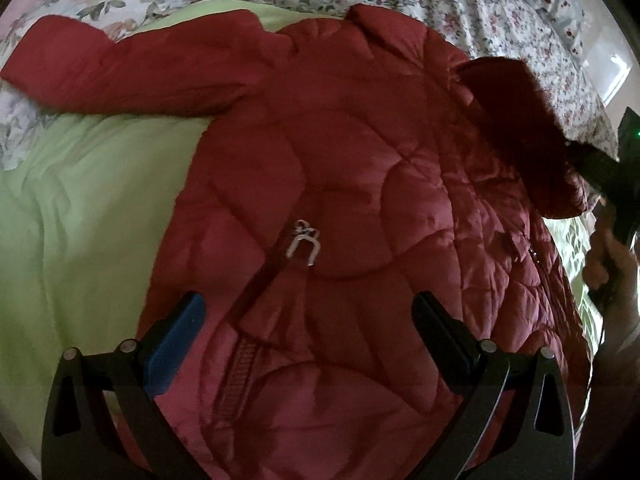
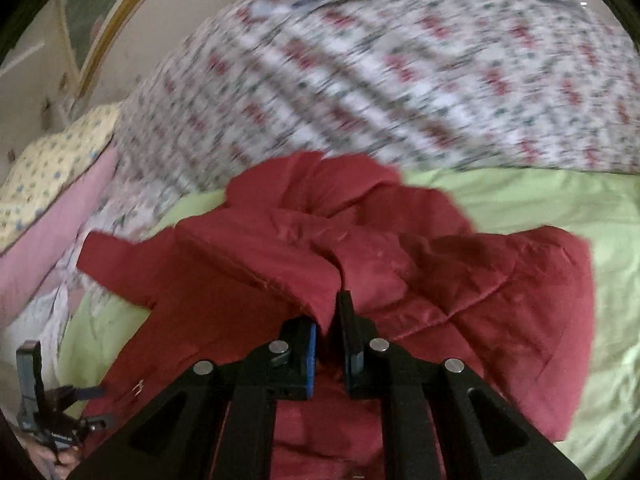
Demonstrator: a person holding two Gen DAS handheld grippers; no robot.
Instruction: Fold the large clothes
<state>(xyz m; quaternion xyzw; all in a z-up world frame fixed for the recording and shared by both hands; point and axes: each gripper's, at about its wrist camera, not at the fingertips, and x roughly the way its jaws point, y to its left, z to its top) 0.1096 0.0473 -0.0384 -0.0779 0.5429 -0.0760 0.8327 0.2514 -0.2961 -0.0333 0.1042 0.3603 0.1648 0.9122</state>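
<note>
A red quilted jacket (image 1: 340, 152) lies spread on a light green blanket (image 1: 80, 200), one sleeve (image 1: 120, 68) stretched out to the left. A metal zipper pull (image 1: 305, 242) shows near its middle. My left gripper (image 1: 308, 312) is open and empty, hovering over the jacket's front. My right gripper (image 2: 330, 316) is shut on the edge of the jacket's other sleeve (image 2: 256, 264) and holds it lifted over the jacket body (image 2: 500, 300). The right gripper also shows at the right edge of the left wrist view (image 1: 600, 168), with the raised sleeve (image 1: 520, 120) hanging from it.
A floral bedspread (image 2: 400, 72) covers the bed beyond the green blanket (image 2: 540, 200). Pillows (image 2: 48, 160) lie at the left by the wall. The left gripper (image 2: 44, 420) appears at the lower left of the right wrist view.
</note>
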